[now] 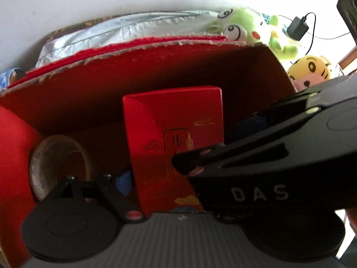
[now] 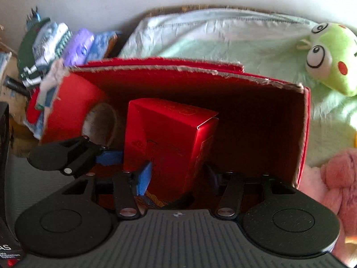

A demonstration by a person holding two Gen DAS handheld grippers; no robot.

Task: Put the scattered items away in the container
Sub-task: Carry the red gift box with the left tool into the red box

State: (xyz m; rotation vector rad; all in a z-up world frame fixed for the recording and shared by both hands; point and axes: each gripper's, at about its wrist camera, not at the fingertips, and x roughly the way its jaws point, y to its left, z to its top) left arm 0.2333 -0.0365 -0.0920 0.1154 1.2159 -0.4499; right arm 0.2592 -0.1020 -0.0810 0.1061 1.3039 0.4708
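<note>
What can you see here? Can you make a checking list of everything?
Surface: mostly hidden; pale quilted cloth behind.
Job's things: small red box upright inside red cardboard container; tape roll beside it.
Clutter: green plush, yellow plush, pink plush, packets.
Grippers: right gripper straddles the small red box, contact unclear; left gripper mostly blocked.
Cables: black adapter with cord.
Surroundings: white wall.

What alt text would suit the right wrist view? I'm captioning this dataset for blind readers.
The right gripper straddles an upright red carton inside a torn red cardboard box, its blue pads apart on either side. The left gripper reaches in from the left near a tape roll; a green plush and a pink plush lie outside the box.
</note>
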